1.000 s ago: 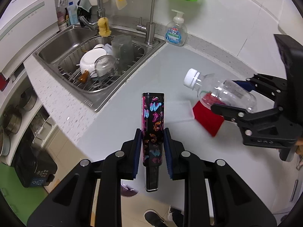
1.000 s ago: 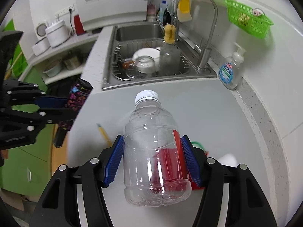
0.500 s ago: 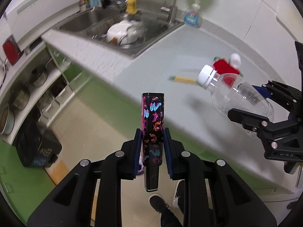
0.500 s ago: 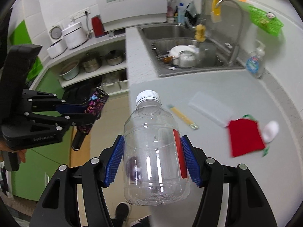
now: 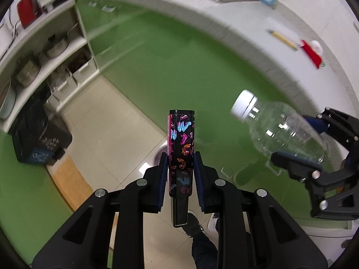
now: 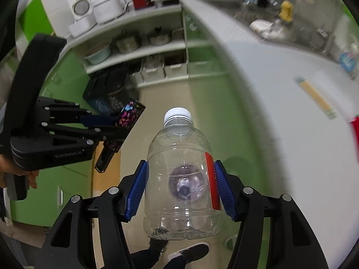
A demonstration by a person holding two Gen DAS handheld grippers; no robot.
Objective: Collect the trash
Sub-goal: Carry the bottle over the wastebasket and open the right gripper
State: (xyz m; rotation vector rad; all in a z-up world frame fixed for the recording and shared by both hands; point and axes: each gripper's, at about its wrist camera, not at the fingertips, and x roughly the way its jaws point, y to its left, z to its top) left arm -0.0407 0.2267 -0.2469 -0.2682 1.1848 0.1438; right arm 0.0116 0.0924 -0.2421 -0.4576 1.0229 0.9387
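Left hand-held gripper (image 5: 180,174): clamped on patterned box (image 5: 181,144). Right hand-held gripper (image 6: 180,190): clamped on empty bottle (image 6: 179,174). Both items held above floor, off tabletop (image 6: 280,103). Step: carrying. Next: find bin, release.

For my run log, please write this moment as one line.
left gripper: shut on patterned box | right gripper: shut on clear bottle | both above floor

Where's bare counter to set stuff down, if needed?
Bare stretch on the white counter between the sink end and the yellow stick. It gets crowded past the stick, by the red cloth. Both grippers are full: left holds the patterned tube, right the clear bottle.
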